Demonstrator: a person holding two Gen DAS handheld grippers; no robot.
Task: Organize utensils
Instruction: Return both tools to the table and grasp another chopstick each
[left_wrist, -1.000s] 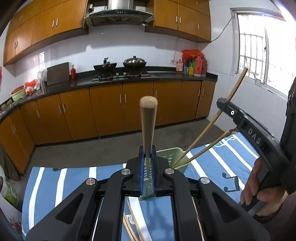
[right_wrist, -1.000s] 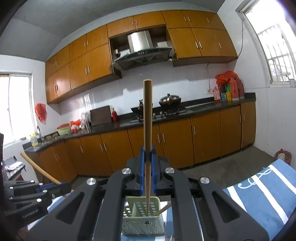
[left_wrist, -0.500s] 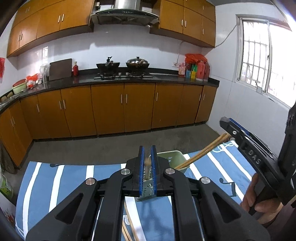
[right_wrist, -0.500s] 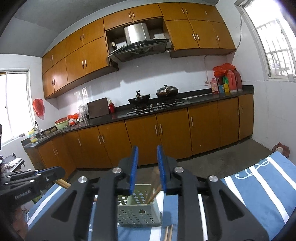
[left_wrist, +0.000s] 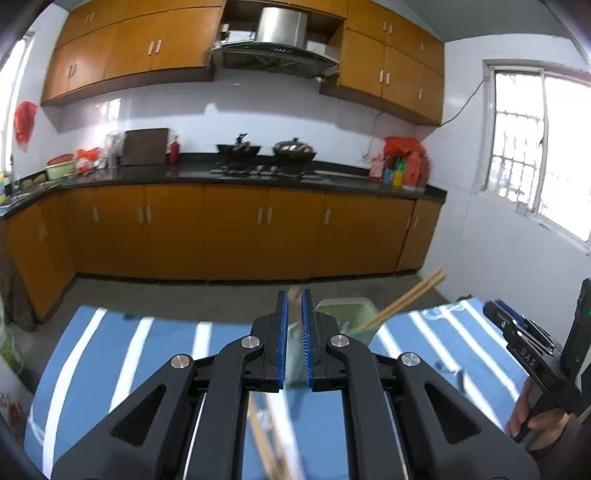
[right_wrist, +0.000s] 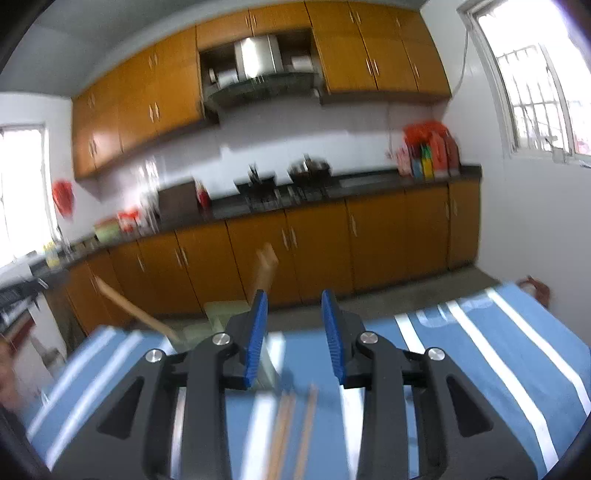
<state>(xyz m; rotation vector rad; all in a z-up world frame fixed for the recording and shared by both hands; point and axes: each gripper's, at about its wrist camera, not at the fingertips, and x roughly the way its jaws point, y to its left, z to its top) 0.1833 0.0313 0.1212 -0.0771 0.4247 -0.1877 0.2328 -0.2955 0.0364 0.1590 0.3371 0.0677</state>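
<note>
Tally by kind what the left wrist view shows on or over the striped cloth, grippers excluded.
Green holder: 1
Chopsticks leaning in holder: 2
Chopstick in left gripper: 1
Loose chopsticks on cloth, blurred: 2
Total: 6

I see one work surface, covered by a blue cloth with white stripes (left_wrist: 122, 354). A pale green perforated utensil basket (left_wrist: 347, 314) stands on it toward the far edge. Loose wooden chopsticks (right_wrist: 295, 432) lie flat on the cloth at the near side. Both views are blurred, so I cannot count them.
</note>
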